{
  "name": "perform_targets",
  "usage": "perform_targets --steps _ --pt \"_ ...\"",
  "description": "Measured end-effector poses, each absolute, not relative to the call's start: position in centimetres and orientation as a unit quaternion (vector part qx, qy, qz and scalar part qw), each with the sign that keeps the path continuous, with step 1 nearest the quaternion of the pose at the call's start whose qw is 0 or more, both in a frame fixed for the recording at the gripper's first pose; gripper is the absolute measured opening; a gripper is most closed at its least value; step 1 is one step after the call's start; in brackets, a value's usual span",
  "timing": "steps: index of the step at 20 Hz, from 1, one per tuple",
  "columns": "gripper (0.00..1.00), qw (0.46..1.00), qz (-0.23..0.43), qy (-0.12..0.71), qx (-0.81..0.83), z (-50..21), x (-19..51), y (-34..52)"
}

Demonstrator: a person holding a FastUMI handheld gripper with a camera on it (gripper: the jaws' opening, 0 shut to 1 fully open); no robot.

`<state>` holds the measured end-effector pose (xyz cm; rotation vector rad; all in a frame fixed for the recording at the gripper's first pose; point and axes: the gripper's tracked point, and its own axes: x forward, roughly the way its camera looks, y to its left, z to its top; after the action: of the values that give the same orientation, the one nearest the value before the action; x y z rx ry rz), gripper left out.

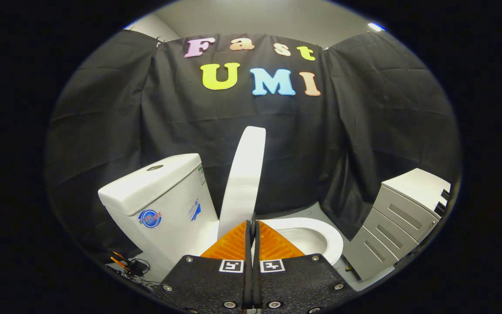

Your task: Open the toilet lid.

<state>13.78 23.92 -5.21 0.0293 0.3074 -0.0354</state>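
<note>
Just ahead of my fingertips, the toilet lid (244, 179) is standing raised, nearly upright, beside the white tank (159, 205). My claw (253, 226) is clenched, its orange fingers (231, 244) pressing together with nothing between them. Beyond them the seat (320, 237) and bowl are lying open, and a grey drawer cabinet (401, 218) is sitting well apart.

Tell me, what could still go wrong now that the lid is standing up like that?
1. The lid is raised but stands apart from the tank, so it might drop back onto the seat.
2. The tongs are shut with their tips right at the lid's lower edge; pulling away carelessly could nudge it forward.
3. The cabinet stands close beside the bowl, leaving little room.
</note>
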Motion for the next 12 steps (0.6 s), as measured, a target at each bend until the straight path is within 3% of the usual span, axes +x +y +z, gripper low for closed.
perform_targets --steps 12 --pt "0.00 0.990 0.014 0.137 -0.042 -4.6 13.9 29.2"
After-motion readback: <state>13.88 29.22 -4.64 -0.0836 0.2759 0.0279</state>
